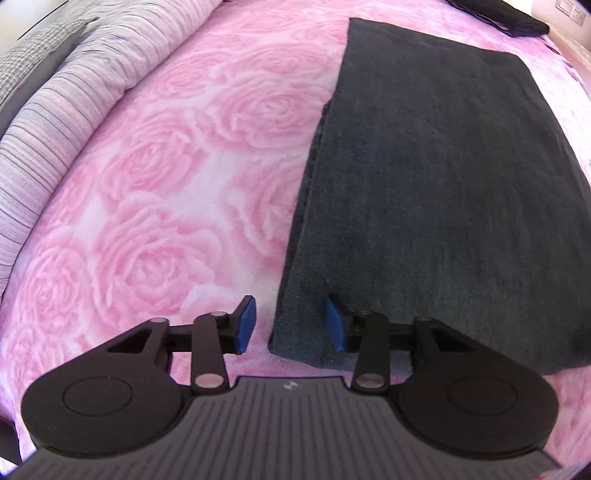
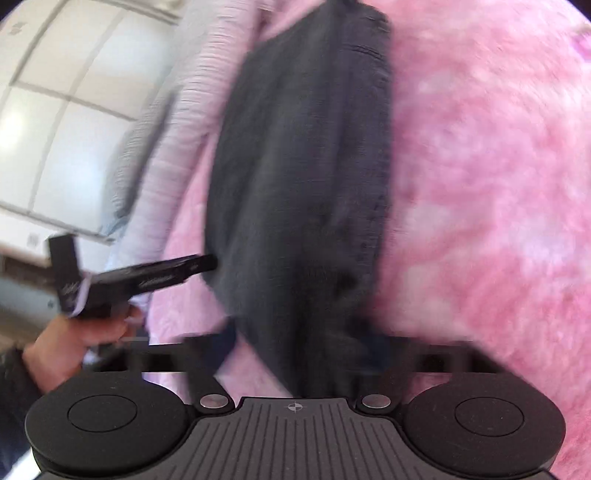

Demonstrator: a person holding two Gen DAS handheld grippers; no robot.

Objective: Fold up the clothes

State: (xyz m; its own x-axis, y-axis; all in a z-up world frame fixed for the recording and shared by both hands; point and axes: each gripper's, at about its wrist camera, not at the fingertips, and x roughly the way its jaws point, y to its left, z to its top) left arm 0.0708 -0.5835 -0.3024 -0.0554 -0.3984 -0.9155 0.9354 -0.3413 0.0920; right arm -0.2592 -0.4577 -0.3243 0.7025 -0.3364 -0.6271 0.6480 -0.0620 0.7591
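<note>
Blue pads sit closest to my left wrist camera: the left hand-held gripper (image 1: 290,323) is spread wide, one pad over the pink rose-patterned bed cover (image 1: 155,192) and the other just over the near left corner of the dark garment (image 1: 436,192), with nothing pinched between them. That garment lies on the bed as a long flat panel running from near to far, with a second layer's edge showing along its left side, so it is already doubled lengthwise. A striped duvet (image 1: 62,110) is bunched along the far left, and another dark item (image 1: 517,18) sits at the far right corner.

From my right wrist camera everything is smeared by motion. The right hand-held gripper (image 2: 295,354) looks parted around the near end of the dark cloth, but with this blur I cannot tell whether it is pinching it or standing free. At the left I see the other hand (image 2: 74,339) carrying its tool (image 2: 140,277) toward the garment's left edge.

My judgement: this fits either a lengthwise fold just laid, with a crosswise fold to follow, or a finished panel being released. If I take the near corners, I would bite both layers together at matching points, lift evenly so the edges stay aligned, and keep the bed cover out of the pinch.
</note>
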